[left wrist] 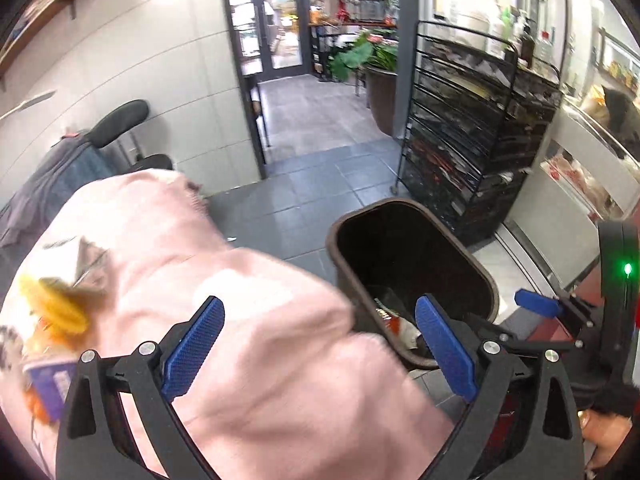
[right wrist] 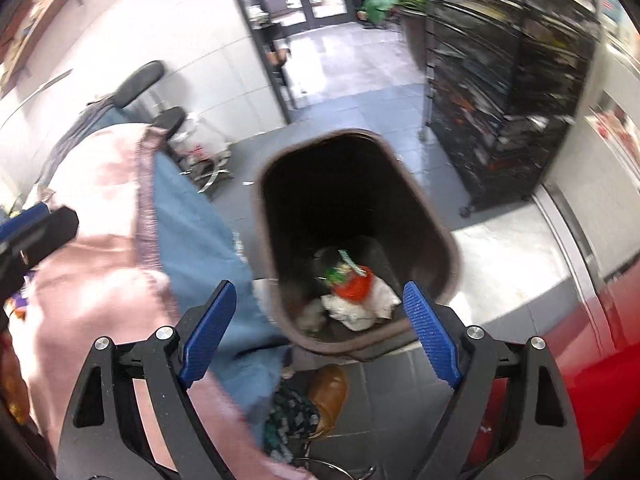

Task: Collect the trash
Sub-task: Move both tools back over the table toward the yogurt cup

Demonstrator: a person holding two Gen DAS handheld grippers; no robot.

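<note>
Trash (right wrist: 352,296) inside brown bin (right wrist: 444,240), pink-sleeved arm (left wrist: 248,320) alongside, both claws wide apart, empty.

The bin (right wrist: 356,216) mouth is left open from above, its dark inside unfilled over the litter (right wrist: 352,296) at the bottom. Its left side is crowded by a pink sleeve (right wrist: 100,280) and blue cloth (right wrist: 196,240). Bare floor (left wrist: 320,184) is kept between bin and black rack (left wrist: 472,152).

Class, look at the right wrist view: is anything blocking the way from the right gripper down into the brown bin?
Nothing visible does. The right gripper is open and empty above the near rim of the brown bin, whose mouth is uncovered, with crumpled trash at the bottom.
</note>
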